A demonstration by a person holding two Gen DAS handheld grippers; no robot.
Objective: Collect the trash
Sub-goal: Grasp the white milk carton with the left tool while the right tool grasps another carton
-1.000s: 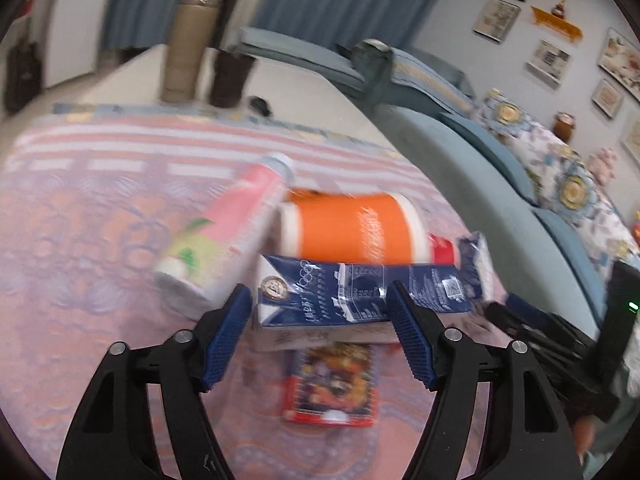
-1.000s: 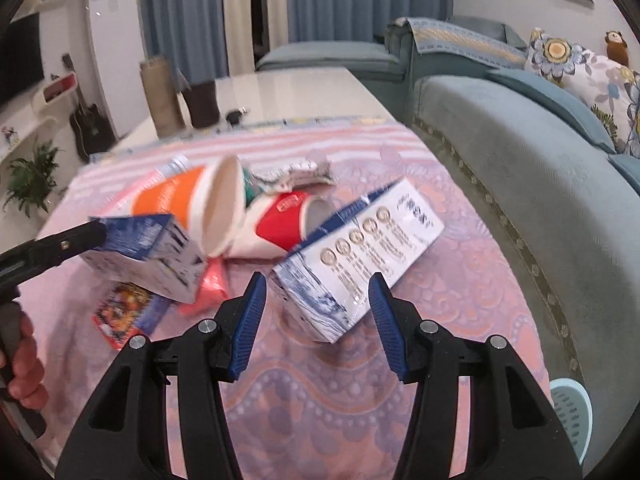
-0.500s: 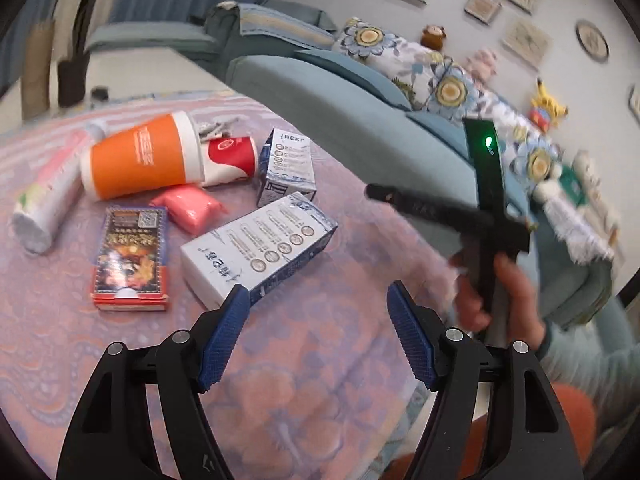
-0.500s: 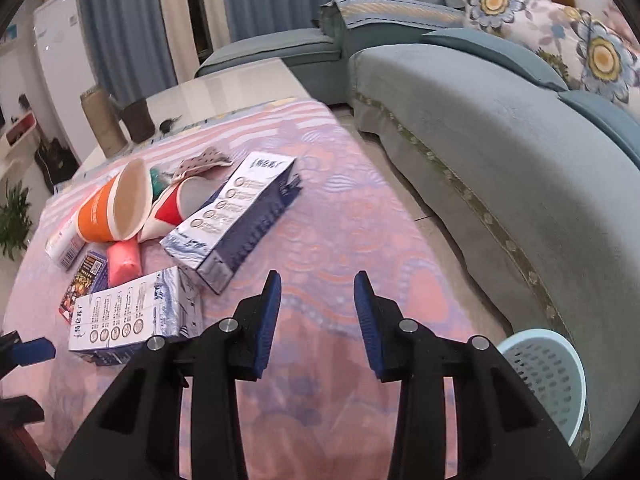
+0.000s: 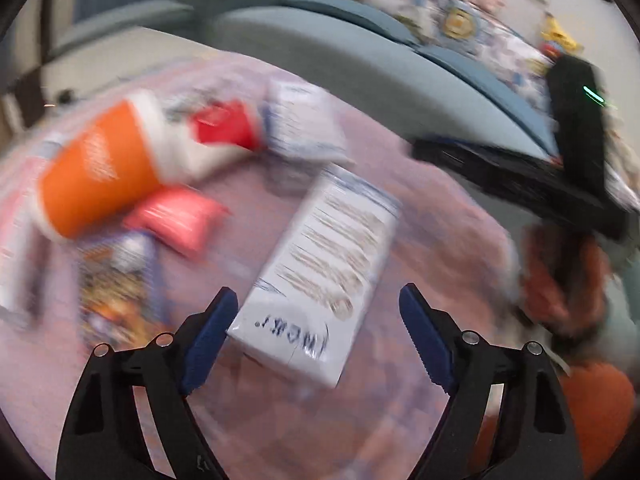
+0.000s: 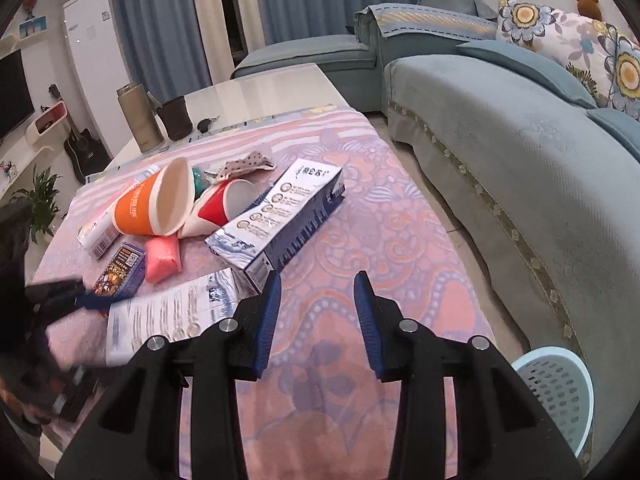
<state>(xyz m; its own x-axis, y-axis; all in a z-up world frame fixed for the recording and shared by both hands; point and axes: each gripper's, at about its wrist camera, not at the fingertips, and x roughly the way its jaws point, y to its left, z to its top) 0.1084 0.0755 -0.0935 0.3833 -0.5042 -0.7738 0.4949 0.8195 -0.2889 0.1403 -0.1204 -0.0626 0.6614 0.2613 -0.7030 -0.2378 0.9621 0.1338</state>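
Observation:
The left wrist view is blurred. My left gripper [image 5: 316, 292] hangs over a white milk carton [image 5: 320, 272] that lies flat on the pink cloth. Its jaws are opening wide around the carton's near end, with the right pad well off it. The same carton [image 6: 172, 316] lies at the lower left of the right wrist view. My right gripper [image 6: 318, 280] is open a little, with nothing between its fingers. It stays just short of a blue and white carton [image 6: 280, 220]. Behind lie an orange cup [image 6: 148, 208], a red cup [image 6: 224, 208] and a pink pouch [image 6: 162, 260].
A light blue basket [image 6: 556, 392] stands on the floor at the lower right, beside the teal sofa [image 6: 520, 152]. A small colourful box [image 6: 120, 272] and a pink tube [image 6: 100, 228] lie left of the cups. A flask [image 6: 140, 116] and a dark cup [image 6: 176, 118] stand at the table's far end.
My left gripper has swung round, come down over the white carton and spread its jaws wider. My right gripper has narrowed and drawn back from the blue carton, then kept still.

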